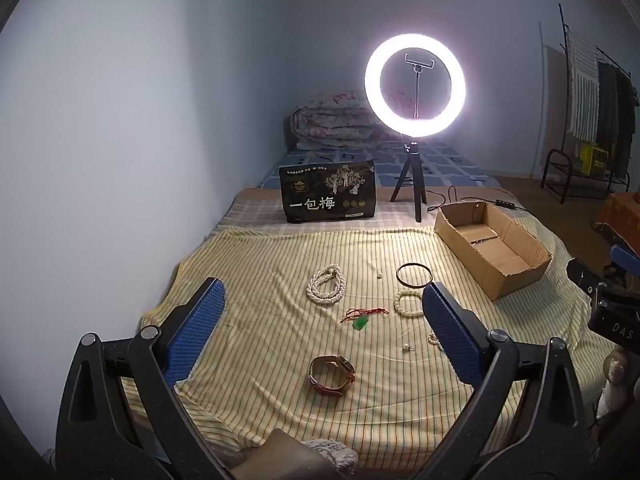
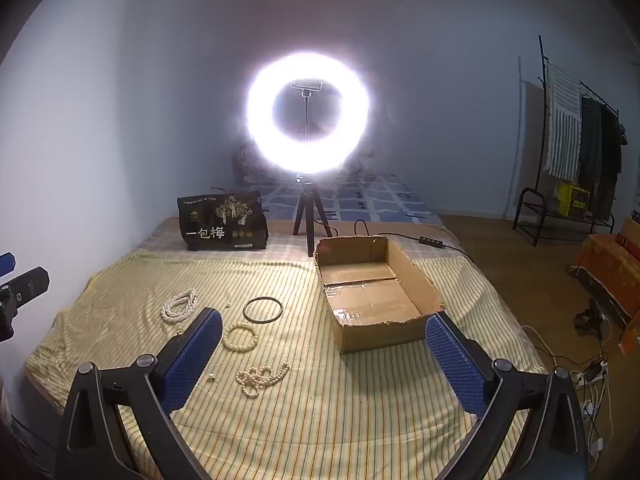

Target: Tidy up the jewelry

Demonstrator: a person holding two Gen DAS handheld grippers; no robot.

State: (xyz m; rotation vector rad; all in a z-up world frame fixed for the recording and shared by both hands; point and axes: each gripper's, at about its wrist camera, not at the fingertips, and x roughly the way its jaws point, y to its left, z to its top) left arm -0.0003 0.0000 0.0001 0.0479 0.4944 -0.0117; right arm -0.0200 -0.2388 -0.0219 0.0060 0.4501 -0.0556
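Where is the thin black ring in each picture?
Left wrist view: the black ring lies on the striped cloth right of centre, just beyond the beaded bracelet.
Right wrist view: the black ring lies left of centre, left of the cardboard box.
Shared landmark: the ring light stands behind it in both.
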